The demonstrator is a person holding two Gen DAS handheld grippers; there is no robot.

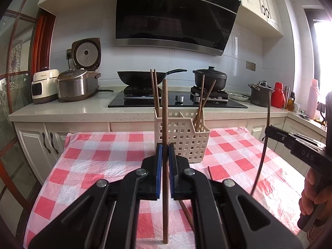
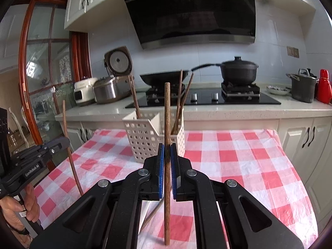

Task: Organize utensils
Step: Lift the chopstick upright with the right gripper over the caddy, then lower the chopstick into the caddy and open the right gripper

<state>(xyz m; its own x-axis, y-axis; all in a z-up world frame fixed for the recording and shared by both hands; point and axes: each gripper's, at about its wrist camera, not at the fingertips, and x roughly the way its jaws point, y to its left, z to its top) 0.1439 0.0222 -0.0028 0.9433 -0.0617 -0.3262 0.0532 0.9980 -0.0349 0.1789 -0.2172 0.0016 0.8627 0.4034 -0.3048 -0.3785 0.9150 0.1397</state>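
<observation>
- Clamping a brown chopstick (image 1: pixel 165 124) upright between its blue pads, the left gripper (image 1: pixel 165 153) fills the lower half of the left wrist view, above the red-and-white checked tablecloth (image 1: pixel 99 157).
- The right wrist view shows the same arrangement: the right gripper (image 2: pixel 167 153) is closed on its own upright chopstick (image 2: pixel 167 122).
- The white slotted basket (image 1: pixel 182 139) stands on the cloth just beyond both grippers, with several chopsticks leaning in its compartments.
- Only the left view shows the right gripper from the side, at the right edge, with a hand (image 1: pixel 313 191) on its handle and the thin stick rising from it.
- Only the right view shows the left gripper at the left edge, held by a hand (image 2: pixel 18 203).
- A loose chopstick (image 1: pixel 186 211) lies on the cloth under the left gripper.
</observation>
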